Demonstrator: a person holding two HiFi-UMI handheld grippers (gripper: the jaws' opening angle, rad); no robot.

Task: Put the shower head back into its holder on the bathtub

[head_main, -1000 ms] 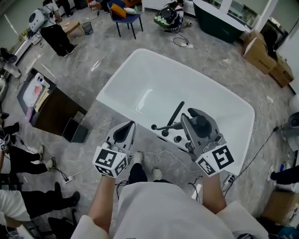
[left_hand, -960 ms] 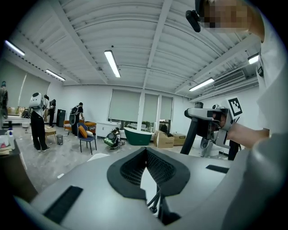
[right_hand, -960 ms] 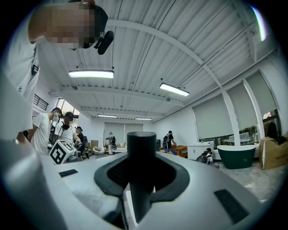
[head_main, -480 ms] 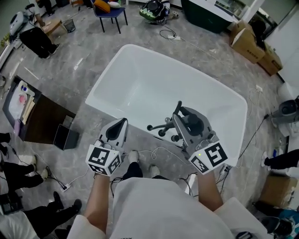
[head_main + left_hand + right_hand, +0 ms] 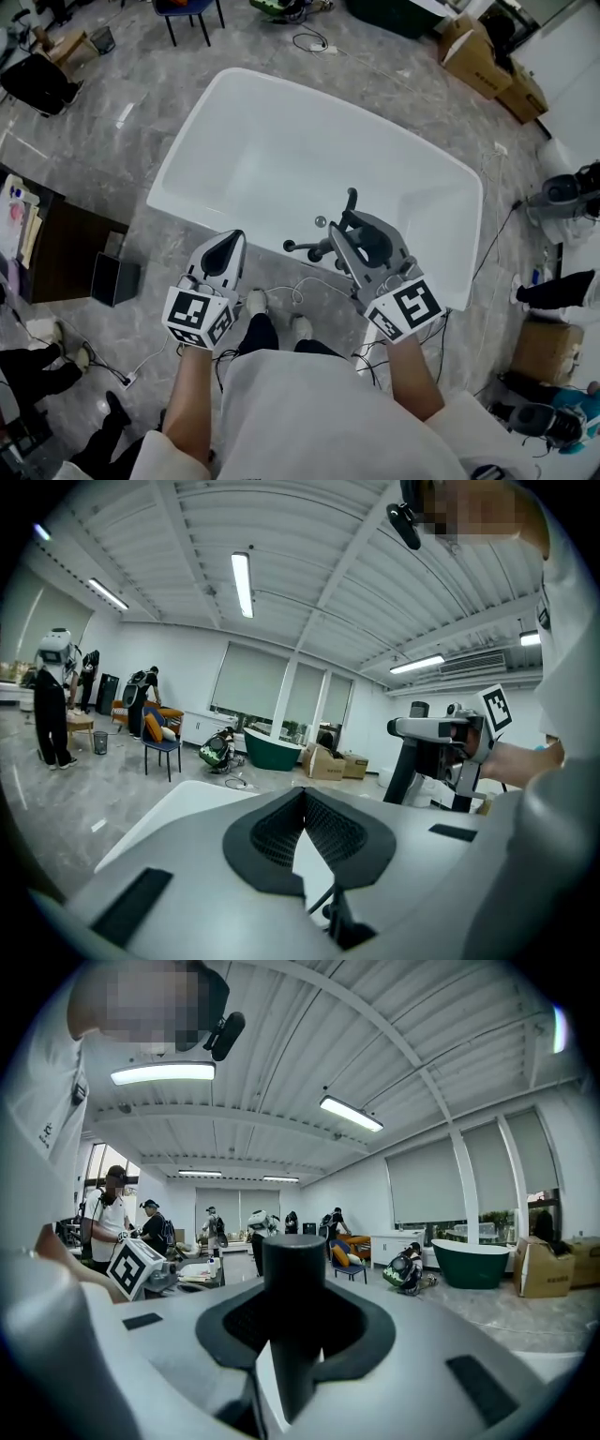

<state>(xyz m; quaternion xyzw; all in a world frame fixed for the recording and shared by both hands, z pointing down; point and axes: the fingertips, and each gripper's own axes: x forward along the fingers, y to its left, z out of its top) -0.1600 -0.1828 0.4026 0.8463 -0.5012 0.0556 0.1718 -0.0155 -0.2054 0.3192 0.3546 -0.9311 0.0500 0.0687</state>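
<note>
My right claw (image 5: 349,228) is clamped on the black handle of the shower head (image 5: 351,200). I hold it over the near rim of the white bathtub (image 5: 184,161), just beside the black tap fittings (image 5: 305,249). My left claw (image 5: 233,241) has its jaws together with nothing in them, above the grey marbled floor (image 5: 131,112) outside the tub. Cardboard boxes (image 5: 487,58) and a dark table (image 5: 56,248) stand well apart on that floor.

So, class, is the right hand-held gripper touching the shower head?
Touching: the right gripper view shows that hand-held gripper clamped on the shower head.
</note>
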